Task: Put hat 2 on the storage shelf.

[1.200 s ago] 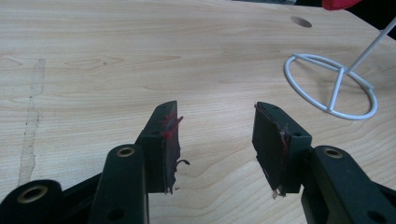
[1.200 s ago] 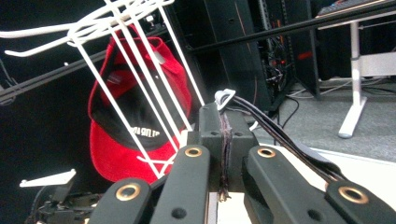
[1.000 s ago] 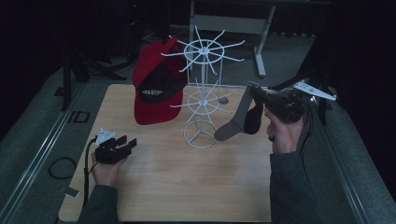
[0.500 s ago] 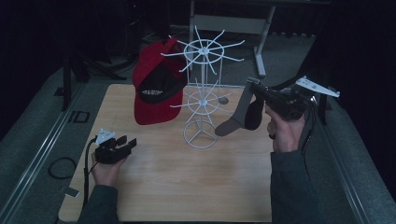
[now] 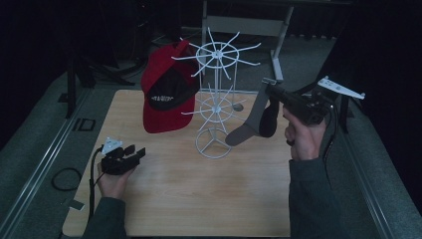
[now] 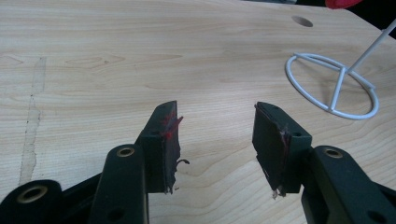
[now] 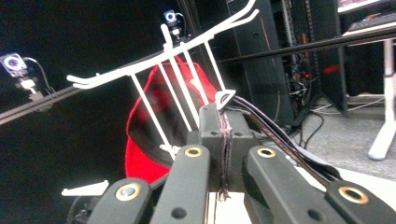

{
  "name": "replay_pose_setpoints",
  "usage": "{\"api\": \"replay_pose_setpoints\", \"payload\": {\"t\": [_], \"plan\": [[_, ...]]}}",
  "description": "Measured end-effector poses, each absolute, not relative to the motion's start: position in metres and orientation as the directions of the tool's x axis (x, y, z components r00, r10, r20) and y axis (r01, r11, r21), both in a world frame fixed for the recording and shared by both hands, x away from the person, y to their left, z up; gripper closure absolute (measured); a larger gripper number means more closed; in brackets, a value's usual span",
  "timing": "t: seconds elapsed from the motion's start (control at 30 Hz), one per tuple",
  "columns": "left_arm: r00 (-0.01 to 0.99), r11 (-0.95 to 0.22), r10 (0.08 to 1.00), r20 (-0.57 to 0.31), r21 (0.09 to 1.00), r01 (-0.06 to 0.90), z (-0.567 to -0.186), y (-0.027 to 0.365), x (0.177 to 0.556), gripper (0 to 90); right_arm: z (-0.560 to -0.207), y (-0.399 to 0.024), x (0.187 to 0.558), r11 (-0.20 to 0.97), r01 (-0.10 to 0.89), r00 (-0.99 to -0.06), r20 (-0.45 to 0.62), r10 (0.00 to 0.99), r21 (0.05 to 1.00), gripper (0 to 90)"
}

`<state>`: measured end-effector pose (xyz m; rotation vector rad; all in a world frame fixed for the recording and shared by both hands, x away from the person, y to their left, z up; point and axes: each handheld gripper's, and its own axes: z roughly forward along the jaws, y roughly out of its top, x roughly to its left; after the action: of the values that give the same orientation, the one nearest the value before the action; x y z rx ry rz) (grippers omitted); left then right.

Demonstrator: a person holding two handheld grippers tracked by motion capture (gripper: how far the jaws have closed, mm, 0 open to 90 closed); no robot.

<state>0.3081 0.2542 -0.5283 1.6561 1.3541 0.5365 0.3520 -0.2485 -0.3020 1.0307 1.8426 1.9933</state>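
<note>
A white wire rack [image 5: 216,102] with spoked tiers stands at the middle of the wooden table [image 5: 199,199]. A red cap [image 5: 166,99] hangs on the rack's left side. My right gripper [image 5: 268,87] is raised to the right of the rack and is shut on the back edge of a dark grey cap [image 5: 254,119], which hangs from the jaws with its brim down. In the right gripper view the gripper [image 7: 224,140] pinches a thin fabric edge, with the rack's prongs [image 7: 163,60] and the red cap [image 7: 140,158] just beyond. My left gripper [image 5: 137,152] rests low on the table, open and holding nothing [image 6: 215,130].
The rack's ring base [image 6: 331,88] lies ahead and to the right of the left gripper. A small hole [image 6: 302,21] sits in the tabletop near its far edge. Metal rails run along the floor at the left, and a desk frame [image 5: 239,25] stands behind the table.
The right gripper with the grey cap has drifted slightly up and to the right. The left gripper has kept still.
</note>
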Motion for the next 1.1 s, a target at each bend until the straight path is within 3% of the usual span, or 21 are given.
{"api": "replay_pose_setpoints", "payload": {"t": [1.1], "plan": [[0.312, -0.002, 0.929, -0.202, 0.837, 0.548, -0.531, 0.253, 0.31, 51.5, -0.266, -0.245, 0.346, -0.204, 0.22, -0.762, 0.299, 0.575, 0.954, 89.2]]}}
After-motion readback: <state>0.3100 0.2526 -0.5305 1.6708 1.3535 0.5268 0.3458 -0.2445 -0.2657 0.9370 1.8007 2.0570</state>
